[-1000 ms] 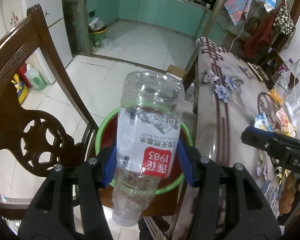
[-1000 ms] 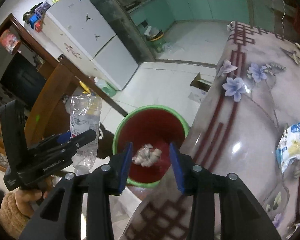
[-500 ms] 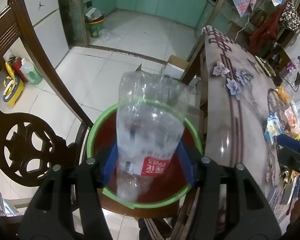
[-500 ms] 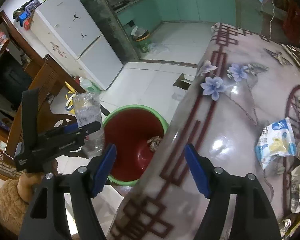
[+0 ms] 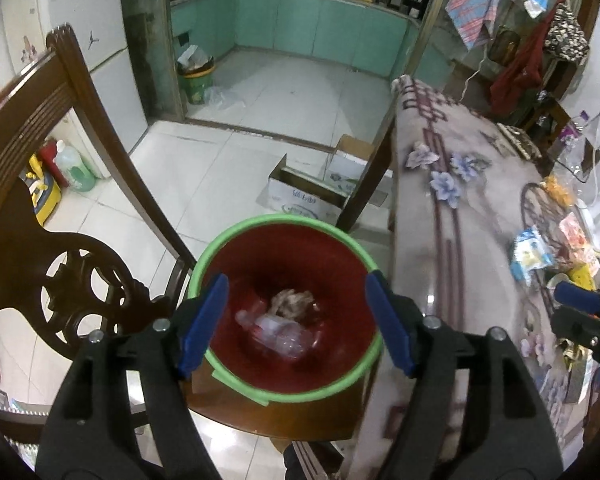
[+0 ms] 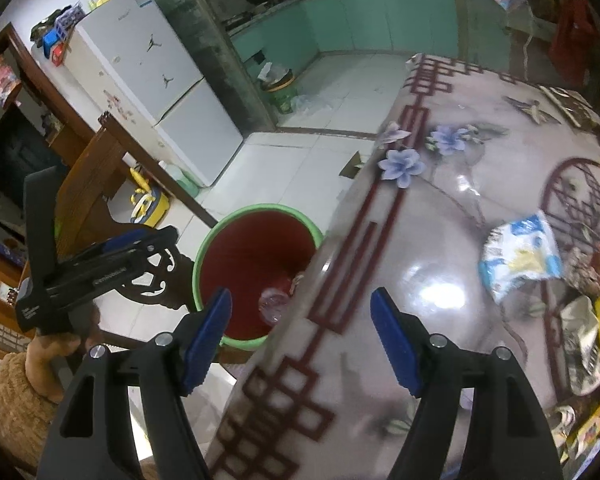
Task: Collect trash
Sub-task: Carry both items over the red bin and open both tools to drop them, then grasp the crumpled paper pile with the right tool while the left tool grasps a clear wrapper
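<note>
My left gripper (image 5: 296, 316) is open and empty above a red bin with a green rim (image 5: 236, 236). A clear plastic bottle (image 5: 276, 330) lies inside the bin beside a crumpled paper wad (image 5: 294, 302). My right gripper (image 6: 302, 332) is open and empty over the table's left edge; the bin (image 6: 204, 256) and the bottle (image 6: 272, 304) show below it. A blue and white snack wrapper (image 6: 520, 252) lies on the table to the right, also in the left wrist view (image 5: 530, 250). The left gripper shows in the right wrist view (image 6: 156, 240).
A dark wooden chair (image 5: 52, 216) stands left of the bin. The floral table (image 6: 440, 240) holds more wrappers and clutter at its right side (image 6: 584, 332). A cardboard box (image 5: 312, 192) lies on the tiled floor beyond the bin.
My left gripper opened and the bottle dropped into the bin. My right gripper opened wide and moved right, over the table.
</note>
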Demonstrator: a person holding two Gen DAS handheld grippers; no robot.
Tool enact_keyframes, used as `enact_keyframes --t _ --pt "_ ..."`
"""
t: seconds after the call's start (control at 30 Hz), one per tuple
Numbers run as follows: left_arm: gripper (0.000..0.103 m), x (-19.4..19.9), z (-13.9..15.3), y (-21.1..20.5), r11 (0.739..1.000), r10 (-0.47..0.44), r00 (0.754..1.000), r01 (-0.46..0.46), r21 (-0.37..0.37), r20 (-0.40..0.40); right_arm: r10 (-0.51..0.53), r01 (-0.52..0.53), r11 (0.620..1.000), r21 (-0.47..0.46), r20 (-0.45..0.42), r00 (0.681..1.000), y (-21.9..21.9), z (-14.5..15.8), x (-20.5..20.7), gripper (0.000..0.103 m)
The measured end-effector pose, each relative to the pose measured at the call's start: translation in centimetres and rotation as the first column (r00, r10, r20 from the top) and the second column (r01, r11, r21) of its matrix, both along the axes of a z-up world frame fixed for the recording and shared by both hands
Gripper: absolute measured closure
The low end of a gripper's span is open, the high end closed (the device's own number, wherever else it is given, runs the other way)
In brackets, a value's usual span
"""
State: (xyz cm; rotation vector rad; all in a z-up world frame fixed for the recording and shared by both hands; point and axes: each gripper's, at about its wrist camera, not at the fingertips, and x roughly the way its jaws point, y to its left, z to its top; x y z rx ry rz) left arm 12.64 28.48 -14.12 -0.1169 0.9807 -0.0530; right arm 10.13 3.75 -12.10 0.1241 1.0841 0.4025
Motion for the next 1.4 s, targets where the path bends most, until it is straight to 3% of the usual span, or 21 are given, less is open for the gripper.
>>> enact_keyframes --t 0.27,0.47,0.57,0.77,1.07,1.17,1.2,1.23,1.4 --pt "0.034 -2.6 2.0 -5.3 0.999 -0.049 0.998 0.049 -0.004 0.036 -0.077 0.077 0.997 -0.004 0.01 0.997 -7.0 0.6 -2.5 0.033" --pt "0.031 -4.7 3.1 -11.4 0.996 -0.083 0.995 0.083 -0.008 0.057 -0.092 0.094 0.989 -0.114 0.028 0.995 -15.7 1.5 -1.1 0.032" --pt "0.029 -5.4 3.1 -14.8 0.994 -0.108 0.993 0.109 -0.017 0.055 -0.082 0.081 0.981 -0.178 0.005 0.997 -19.9 1.5 1.5 0.024" --pt "0.022 -5.9 2.8 -21.0 0.987 -0.157 0.986 0.159 -0.029 0.052 -0.016 -0.022 0.958 -0.286 -0.13 0.991 -24.6 -1.7 7.1 0.024" --pt "0.02 -4.2 2.1 -25.9 0.982 -0.19 0.982 0.19 0.003 0.018 0.068 -0.152 0.963 -0.224 -0.343 0.937 -26.2 -8.4 11.1 0.024" --pt "0.02 -2.8 1.3 -26.8 0.982 -0.189 0.982 0.189 0.005 -0.004 0.122 -0.202 0.961 -0.191 -0.363 0.924 -25.9 -9.4 11.3 0.033" --pt "0.02 -2.0 1.0 -27.2 0.982 -0.19 0.982 0.19 0.004 -0.014 0.132 -0.213 0.958 -0.192 -0.364 0.922 -25.9 -9.5 11.3 0.05" --pt "0.02 -1.3 0.6 -27.6 0.982 -0.191 0.981 0.191 0.001 -0.024 0.142 -0.219 0.96 -0.176 -0.372 0.918 -25.9 -9.9 11.4 0.054" --pt "0.02 2.3 -1.1 -30.1 0.976 -0.218 0.975 0.218 -0.001 -0.044 0.122 -0.152 0.984 -0.088 -0.278 0.953 -27.6 -8.2 11.1 0.06"
